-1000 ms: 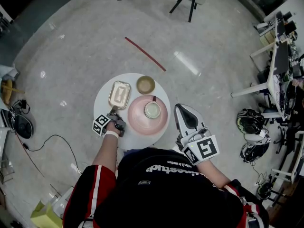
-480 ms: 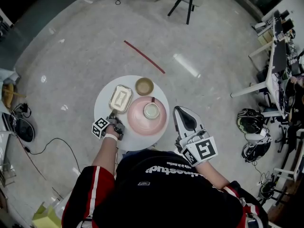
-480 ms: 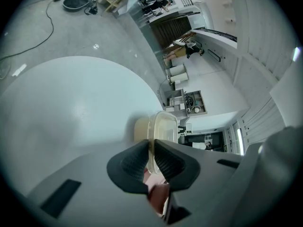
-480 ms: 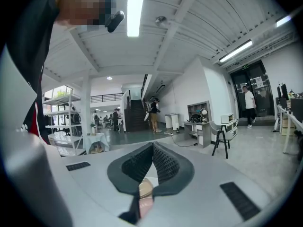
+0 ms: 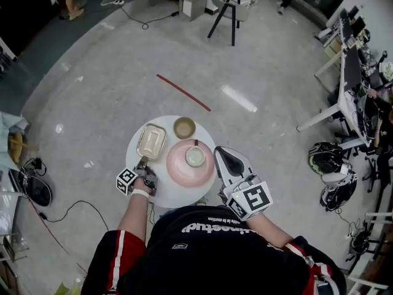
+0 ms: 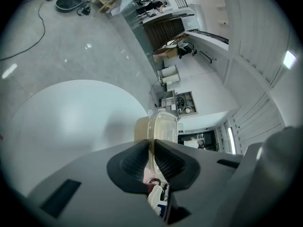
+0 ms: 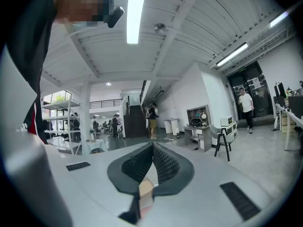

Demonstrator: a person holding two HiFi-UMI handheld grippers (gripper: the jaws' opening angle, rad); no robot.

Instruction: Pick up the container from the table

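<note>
A clear rectangular container (image 5: 151, 141) with a beige tint sits at the left of the round white table (image 5: 140, 154). My left gripper (image 5: 143, 163) holds the container's near rim; its jaws have just been closing on that thin rim. In the left gripper view the container (image 6: 161, 126) sticks out beyond my left gripper (image 6: 152, 143), with the tabletop (image 6: 71, 122) below and to the left. My right gripper (image 5: 222, 153) hovers just right of the table, shut and empty. In its own view my right gripper (image 7: 153, 148) points level into the room.
A pink plate (image 5: 182, 171) carrying a pale cup (image 5: 195, 156) fills the table's right half, and a brown bowl (image 5: 184, 128) stands behind it. On the floor lie a red strip (image 5: 183, 93), helmets (image 5: 325, 158) at the right and cables (image 5: 37, 189) at the left.
The left gripper has risen a little with the container's rim in its jaws. The right gripper has drawn closer to the table's right edge. The head view has shifted.
</note>
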